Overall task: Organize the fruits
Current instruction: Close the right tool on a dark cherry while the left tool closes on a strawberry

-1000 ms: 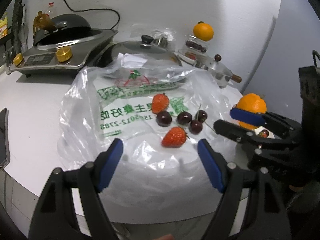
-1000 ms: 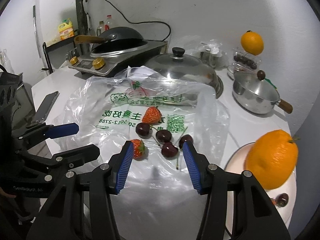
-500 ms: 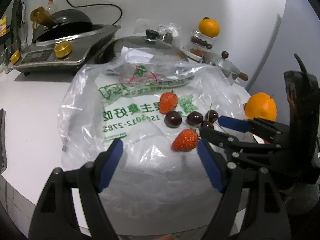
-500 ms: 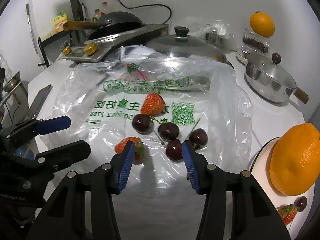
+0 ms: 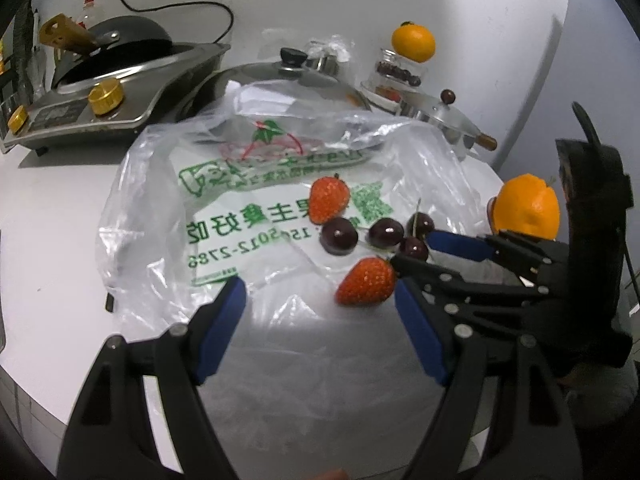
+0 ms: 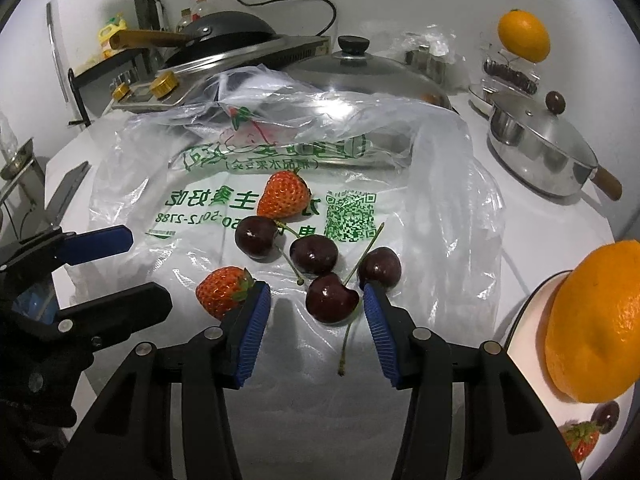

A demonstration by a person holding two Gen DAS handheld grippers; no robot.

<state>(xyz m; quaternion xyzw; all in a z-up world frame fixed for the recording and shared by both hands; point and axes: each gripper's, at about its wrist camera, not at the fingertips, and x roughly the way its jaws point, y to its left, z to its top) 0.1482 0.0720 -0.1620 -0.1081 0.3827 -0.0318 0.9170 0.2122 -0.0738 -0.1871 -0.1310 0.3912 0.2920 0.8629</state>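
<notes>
Straddling the nearest cherry (image 6: pixel 331 303) on the bag (image 6: pixel 448 216), the right tongs (image 6: pixel 316 320) are standing apart, not touching it. Left tongs (image 5: pixel 320 320) are hanging apart near a strawberry (image 5: pixel 366 282). An orange (image 6: pixel 596 320) is sitting on the right plate (image 6: pixel 524 332).

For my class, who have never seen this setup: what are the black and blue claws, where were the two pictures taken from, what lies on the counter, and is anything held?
The claws are two hand-held grippers, each carrying a camera that looks along its fingers. One picture comes from the left gripper, the other from the right gripper. Each also shows the other from the side. On a plastic bag lie two strawberries and four cherries. An orange sits on a plate. Both grippers are open; the right one straddles a cherry. Nothing is held.
</notes>
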